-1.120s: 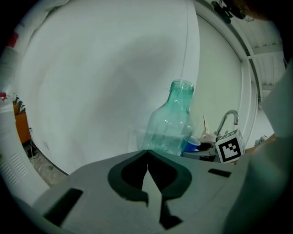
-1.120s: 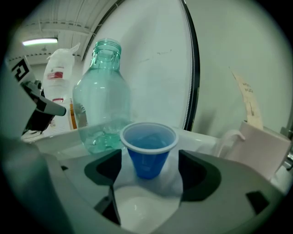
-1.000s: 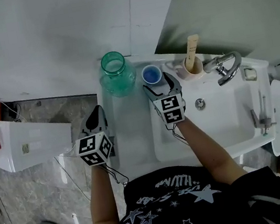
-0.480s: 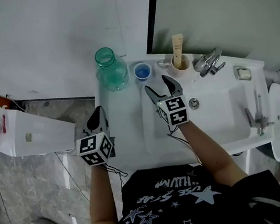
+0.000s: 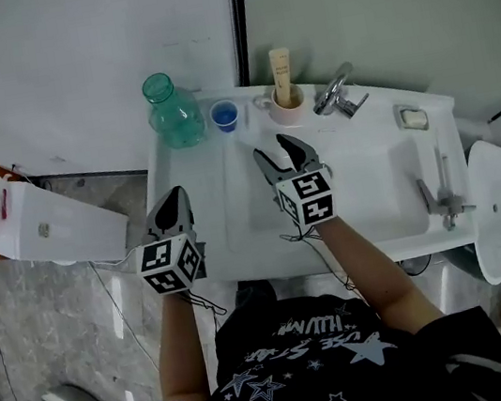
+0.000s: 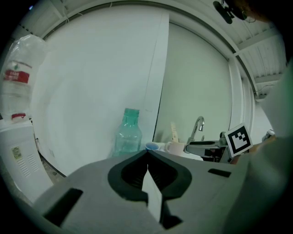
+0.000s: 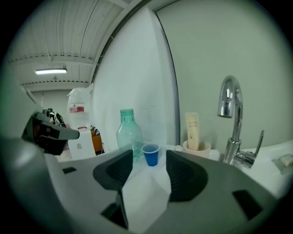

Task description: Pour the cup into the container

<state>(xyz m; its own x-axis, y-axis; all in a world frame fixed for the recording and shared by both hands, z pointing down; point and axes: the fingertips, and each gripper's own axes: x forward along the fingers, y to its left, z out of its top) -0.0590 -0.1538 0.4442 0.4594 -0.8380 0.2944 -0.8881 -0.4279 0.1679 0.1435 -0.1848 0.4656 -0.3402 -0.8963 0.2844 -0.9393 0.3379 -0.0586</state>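
The blue cup stands upright on the back ledge of the white washbasin, close to the wall. Its long axis is vertical and its open mouth points straight up. It is just beside the green transparent bottle, which is on its left as the head view shows it, and a beige mug with a flat tube standing inside is on its other side. The bottle is also upright, with its neck open to the top. The cup and the bottle seem not to touch, but the gap is small. Next to the mug, further along the ledge, is the chrome faucet. The right gripper hangs over the basin and points toward the back wall, in the direction of the cup, but it is well apart from it. Its jaws are about half spread and are closing at this moment. In the right gripper view the cup appears in the gap between them, yet it is far ahead, so the pads press on nothing and this gripper holds nothing. The left gripper is at the front left edge of the washbasin, also pointing forward. Its jaws are fully together, tip against tip, with nothing between them.
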